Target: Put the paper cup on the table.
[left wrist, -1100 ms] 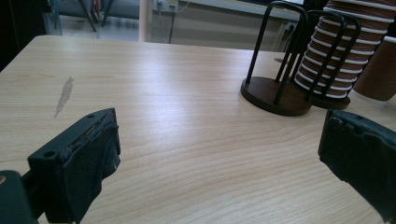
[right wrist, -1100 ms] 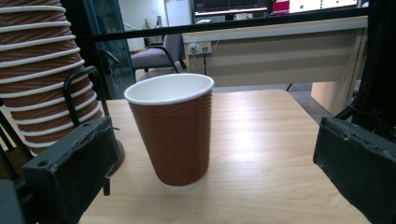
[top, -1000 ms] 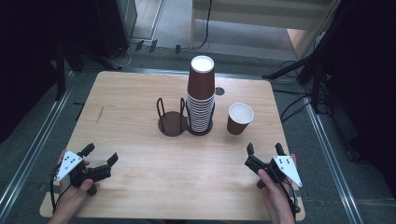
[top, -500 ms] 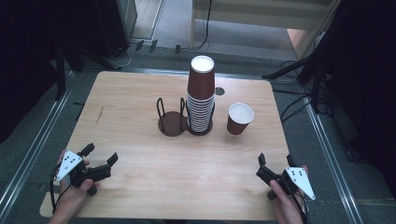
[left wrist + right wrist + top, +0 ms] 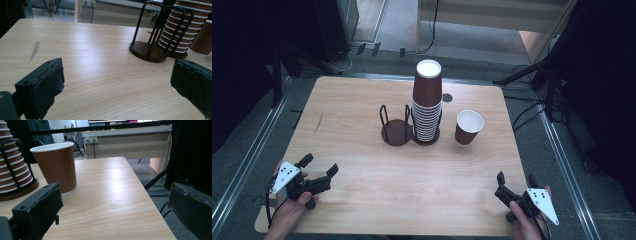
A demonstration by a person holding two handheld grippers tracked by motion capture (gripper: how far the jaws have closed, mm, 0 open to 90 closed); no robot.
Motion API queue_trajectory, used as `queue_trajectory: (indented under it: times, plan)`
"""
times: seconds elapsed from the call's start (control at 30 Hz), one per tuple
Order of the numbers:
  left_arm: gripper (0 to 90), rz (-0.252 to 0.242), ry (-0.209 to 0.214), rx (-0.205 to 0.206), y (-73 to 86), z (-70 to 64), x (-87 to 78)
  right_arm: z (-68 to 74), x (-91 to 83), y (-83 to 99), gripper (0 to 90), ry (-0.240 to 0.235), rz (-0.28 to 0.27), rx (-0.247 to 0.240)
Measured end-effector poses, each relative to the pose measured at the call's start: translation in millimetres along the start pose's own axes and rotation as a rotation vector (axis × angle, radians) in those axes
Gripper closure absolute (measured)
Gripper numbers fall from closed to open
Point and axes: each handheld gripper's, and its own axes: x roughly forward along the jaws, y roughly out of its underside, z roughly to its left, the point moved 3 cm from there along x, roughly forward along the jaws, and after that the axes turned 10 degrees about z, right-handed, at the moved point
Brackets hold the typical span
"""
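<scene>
Wooden counter (image 5: 362, 110) carries a holder (image 5: 396, 131) with a stack of cups (image 5: 427, 107); one cup (image 5: 468, 127) stands just beside it. We hold the left claw (image 5: 319, 166) and right claw (image 5: 516, 178) near the front corners, both agape, empty.

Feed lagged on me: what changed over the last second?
The right gripper drew back toward the table's near right corner, jaws open and empty throughout. The left gripper, the cup stack in its holder, and the single cup stayed put.

Soft overhead light, pale glare on table (image 5: 105, 67), dark surroundings, mild blur
</scene>
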Motion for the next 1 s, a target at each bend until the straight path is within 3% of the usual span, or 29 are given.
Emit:
queue_trajectory:
  times: [0.27, 0.4, 0.87, 1.0]
  plan:
    - [0.0, -0.002, -0.002, 0.001, 0.1, -0.3, 0.0, -6.1, -7.1, 4.7, 0.0, 0.012, 0.000, -0.031]
    - [0.0, -0.001, -0.002, -0.001, 0.0, -0.1, 0.2, -7.0, -9.2, 6.0, 0.0, 0.012, 0.006, -0.020]
    - [0.0, 0.001, -0.006, -0.011, -0.1, 0.9, 0.1, -1.5, -8.2, 8.1, 0.0, 0.059, -0.002, -0.099]
    - [0.0, 0.002, -0.001, -0.017, -0.1, 1.2, 0.3, -1.8, -7.8, 8.0, 0.0, 0.059, 0.001, -0.085]
